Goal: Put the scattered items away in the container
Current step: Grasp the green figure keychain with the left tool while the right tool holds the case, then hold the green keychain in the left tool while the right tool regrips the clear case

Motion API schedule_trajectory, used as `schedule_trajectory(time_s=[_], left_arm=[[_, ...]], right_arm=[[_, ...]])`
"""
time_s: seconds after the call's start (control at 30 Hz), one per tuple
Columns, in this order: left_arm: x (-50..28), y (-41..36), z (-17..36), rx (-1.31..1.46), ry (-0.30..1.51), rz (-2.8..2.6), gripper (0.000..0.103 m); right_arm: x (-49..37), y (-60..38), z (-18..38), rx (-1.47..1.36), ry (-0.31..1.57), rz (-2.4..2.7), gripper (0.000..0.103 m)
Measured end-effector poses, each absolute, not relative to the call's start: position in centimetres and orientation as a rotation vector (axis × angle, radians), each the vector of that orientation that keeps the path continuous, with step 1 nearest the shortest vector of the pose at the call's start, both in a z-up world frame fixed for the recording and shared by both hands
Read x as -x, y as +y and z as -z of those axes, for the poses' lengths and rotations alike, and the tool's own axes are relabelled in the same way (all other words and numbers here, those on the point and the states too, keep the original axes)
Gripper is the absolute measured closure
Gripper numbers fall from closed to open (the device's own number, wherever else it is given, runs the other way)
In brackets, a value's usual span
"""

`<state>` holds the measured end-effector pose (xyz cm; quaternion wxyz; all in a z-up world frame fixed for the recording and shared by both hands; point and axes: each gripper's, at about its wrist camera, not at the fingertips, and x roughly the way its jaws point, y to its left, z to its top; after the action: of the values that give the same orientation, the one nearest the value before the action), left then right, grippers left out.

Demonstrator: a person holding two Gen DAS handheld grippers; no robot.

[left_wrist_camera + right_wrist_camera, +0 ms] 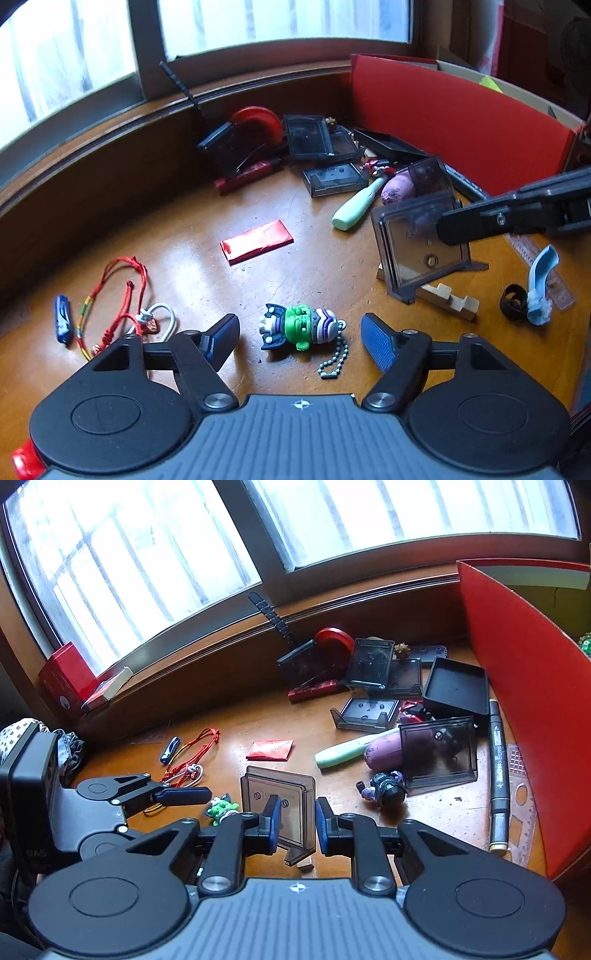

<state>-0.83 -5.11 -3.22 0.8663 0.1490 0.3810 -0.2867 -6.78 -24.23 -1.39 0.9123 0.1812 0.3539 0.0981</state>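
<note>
A green and purple toy figure keychain (301, 326) lies on the wooden desk between the fingers of my open left gripper (300, 338); it also shows in the right wrist view (221, 808). My right gripper (297, 825) is shut on a smoky transparent plastic case (282, 805) and holds it upright; the case also shows in the left wrist view (419, 240). The red container (517, 686) stands at the right, and it shows in the left wrist view (454, 122) too.
Scattered on the desk are a red foil packet (256, 242), a red string bracelet (110, 295), a blue clip (62, 319), a mint tube (345, 753), a black marker (496, 768), a dark figurine (386, 790), a wooden block (448, 299) and several dark cases near the window (371, 662).
</note>
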Motion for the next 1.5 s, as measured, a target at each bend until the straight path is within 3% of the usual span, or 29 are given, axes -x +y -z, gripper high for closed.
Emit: schedule_trajectory(time_s=[0.07, 0.2, 0.5, 0.67, 0.8, 1.0, 1.2, 1.5], left_arm=[[0.8, -5.1, 3.3, -0.294, 0.8, 0.598, 0.036], [1.1, -5.4, 3.1, -0.288, 0.791, 0.603, 0.053], [1.6, -5.4, 2.4, -0.286, 0.775, 0.582, 0.053], [1.5, -5.6, 1.4, -0.281, 0.749, 0.565, 0.053], [1.3, -5.6, 1.2, -0.283, 0.747, 0.557, 0.053], [1.3, -5.2, 1.6, -0.283, 0.76, 0.534, 0.053], [1.4, -3.4, 1.8, -0.27, 0.777, 0.483, 0.053], [1.8, -1.5, 1.8, -0.247, 0.787, 0.435, 0.053]], right_arm=[[6.8, -24.2, 1.4, -0.374, 0.731, -0.2, 0.081], [6.6, -24.2, 1.5, -0.378, 0.734, -0.191, 0.081], [6.5, -24.3, 1.4, -0.377, 0.724, -0.186, 0.081], [6.3, -24.5, 1.2, -0.38, 0.713, -0.184, 0.093], [6.1, -24.6, 1.3, -0.377, 0.718, -0.19, 0.094], [5.4, -23.3, 1.5, -0.313, 0.758, -0.223, 0.077], [4.2, -19.9, 2.0, -0.125, 0.804, -0.27, 0.044], [1.7, -16.9, 2.8, -0.069, 0.86, -0.256, 0.029]])
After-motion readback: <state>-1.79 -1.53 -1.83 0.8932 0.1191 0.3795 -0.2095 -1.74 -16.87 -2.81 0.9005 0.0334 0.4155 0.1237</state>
